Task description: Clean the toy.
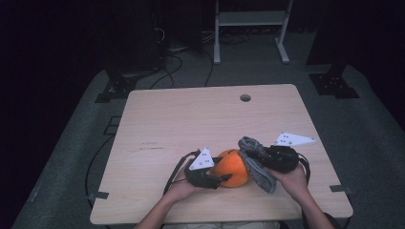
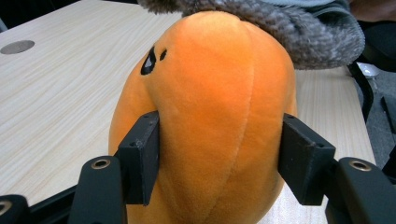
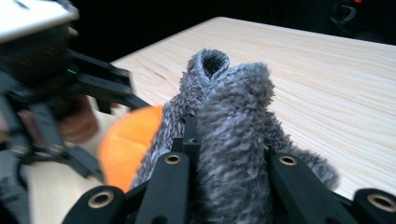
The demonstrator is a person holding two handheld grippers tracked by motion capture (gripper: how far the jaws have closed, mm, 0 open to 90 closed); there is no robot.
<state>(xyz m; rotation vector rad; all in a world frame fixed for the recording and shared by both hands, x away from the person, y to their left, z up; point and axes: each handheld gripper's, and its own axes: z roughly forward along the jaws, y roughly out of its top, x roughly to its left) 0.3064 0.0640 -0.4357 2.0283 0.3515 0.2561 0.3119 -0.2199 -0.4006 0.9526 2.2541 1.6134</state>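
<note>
Nearest, at the table's near edge, the left gripper point(image 1: 220, 179) pinches the round orange plush toy point(image 1: 232, 167) while the right gripper point(image 1: 261, 161) clamps a fuzzy grey knitted cloth point(image 1: 255, 163) draped over it, which may slide off the yielding plush.

From above the person's side we look forward and down over the whole table point(image 1: 157, 119). The left gripper view sits very near the orange plush point(image 2: 210, 121), facing along its jaws. The right gripper view looks closely at the grey cloth point(image 3: 229, 130). All three views share plush and cloth.
</note>
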